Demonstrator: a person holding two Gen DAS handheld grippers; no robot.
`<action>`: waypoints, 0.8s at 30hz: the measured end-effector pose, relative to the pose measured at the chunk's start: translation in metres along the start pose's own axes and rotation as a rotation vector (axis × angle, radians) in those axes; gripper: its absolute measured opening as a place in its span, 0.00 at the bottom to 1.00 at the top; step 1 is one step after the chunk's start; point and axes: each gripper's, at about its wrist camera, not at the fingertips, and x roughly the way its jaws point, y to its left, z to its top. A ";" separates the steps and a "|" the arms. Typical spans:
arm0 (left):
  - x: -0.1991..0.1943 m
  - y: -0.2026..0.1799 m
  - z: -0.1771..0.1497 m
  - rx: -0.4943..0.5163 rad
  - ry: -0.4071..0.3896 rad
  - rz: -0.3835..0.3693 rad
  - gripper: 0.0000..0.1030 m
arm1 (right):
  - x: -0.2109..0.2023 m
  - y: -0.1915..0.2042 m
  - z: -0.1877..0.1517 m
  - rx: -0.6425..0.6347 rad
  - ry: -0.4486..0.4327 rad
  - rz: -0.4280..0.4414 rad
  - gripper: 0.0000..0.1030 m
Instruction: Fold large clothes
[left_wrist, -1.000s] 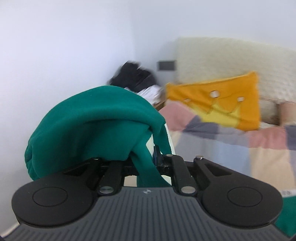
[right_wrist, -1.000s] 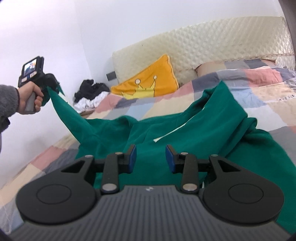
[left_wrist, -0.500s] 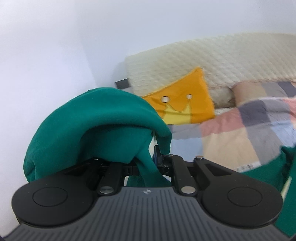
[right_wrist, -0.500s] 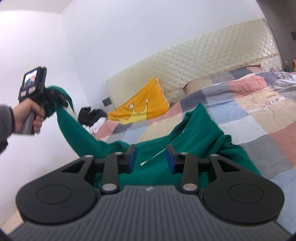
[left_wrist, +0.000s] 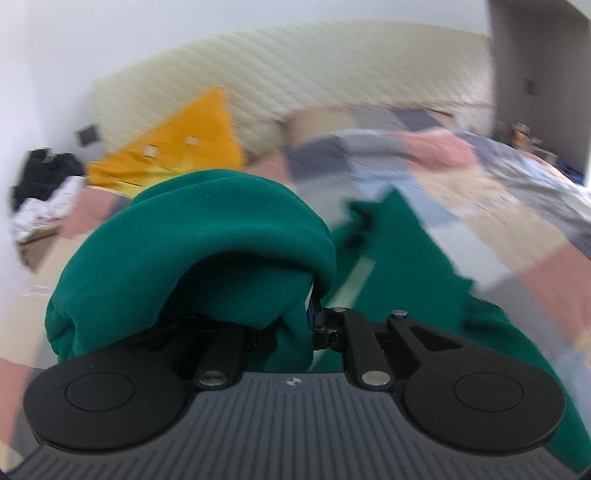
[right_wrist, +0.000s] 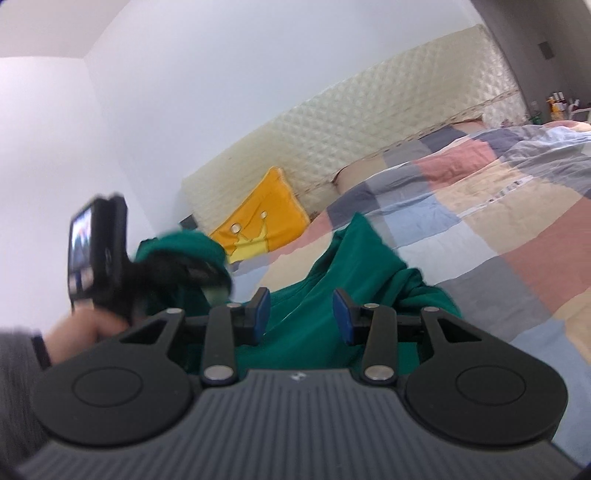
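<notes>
Left wrist view: the left tool (left_wrist: 308, 325) is clamped tight on a bunched fold of the big green fleece garment (left_wrist: 207, 251), which drapes over its fingers; the rest lies on the patchwork-quilt bed (left_wrist: 498, 206). Right wrist view: the right tool (right_wrist: 301, 314) hovers over the garment, jaws apart and just been widening, nothing between them, yellow crown cushion (right_wrist: 266, 221) behind.

Garment (right_wrist: 314, 325): large, dark green, thick fleece-like cloth. Crumpled, unfolded. Main body spread on bed; one bunched end (left_wrist: 199, 251) raised, draped over a gripper.
</notes>
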 end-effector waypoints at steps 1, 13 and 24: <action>0.004 -0.013 -0.006 0.012 0.014 -0.025 0.14 | 0.001 -0.003 0.002 0.008 -0.003 -0.013 0.40; 0.079 -0.045 -0.067 -0.031 0.090 -0.101 0.15 | 0.020 -0.033 -0.005 0.068 0.043 -0.110 0.41; -0.009 -0.017 -0.070 -0.181 0.050 -0.162 0.64 | 0.024 -0.032 -0.007 0.040 0.035 -0.124 0.41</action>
